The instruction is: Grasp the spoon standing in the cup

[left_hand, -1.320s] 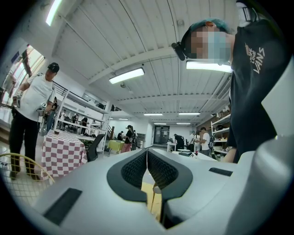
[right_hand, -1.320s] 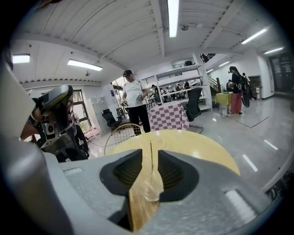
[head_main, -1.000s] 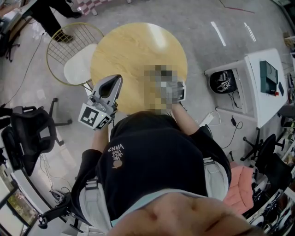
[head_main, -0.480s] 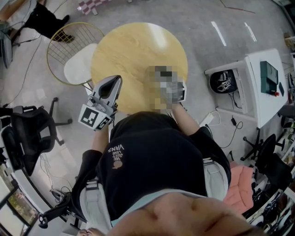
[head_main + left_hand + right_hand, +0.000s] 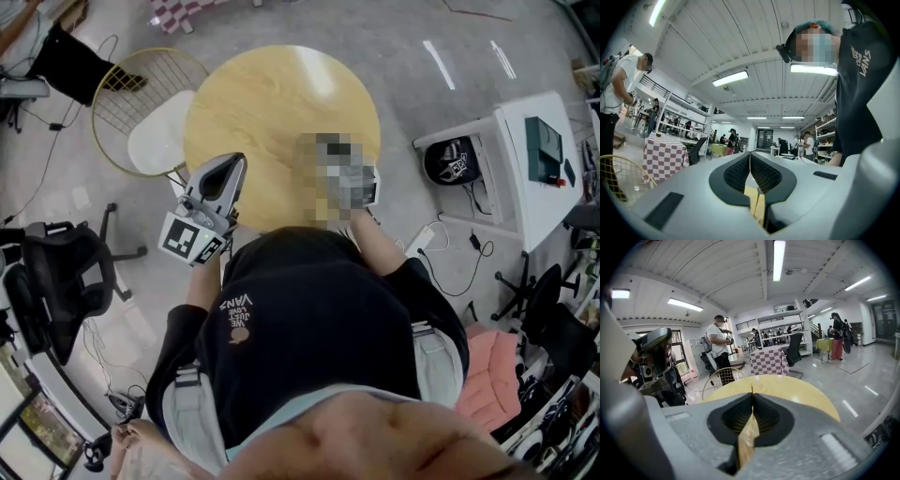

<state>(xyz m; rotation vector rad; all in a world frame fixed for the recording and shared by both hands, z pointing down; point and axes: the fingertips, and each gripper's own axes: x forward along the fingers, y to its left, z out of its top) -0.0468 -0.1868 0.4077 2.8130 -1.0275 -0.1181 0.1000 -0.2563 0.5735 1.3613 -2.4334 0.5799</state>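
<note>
Currently the right gripper (image 5: 752, 393) is fully closed. In the right gripper view its two ribbed black pads (image 5: 765, 417) meet along a single seam up to the tips, and nothing is clamped between them. Only the yellow surface of the round table (image 5: 806, 395) shows through the slot behind the pads. The closed jaws point across the tabletop toward a wire chair (image 5: 723, 378) and a checkered cloth (image 5: 768, 361) beyond the far edge.

The left gripper (image 5: 750, 155) is likewise closed on nothing. In the left gripper view its pads touch at the tips, and a narrow strip of the yellow table shows through the opening below them.

In the head view the left gripper sits at the near-left rim of the table, tips over the edge, with its marker cube (image 5: 192, 239) toward the person. The right gripper sits over the near-right part of the table, mostly under a masked area of the picture. The two grippers are well apart.

The spoon and the cup cannot be made out in any view. The tabletop just beyond the right gripper is masked in the head view. The position of the spoon relative to either gripper therefore cannot be told.
</note>
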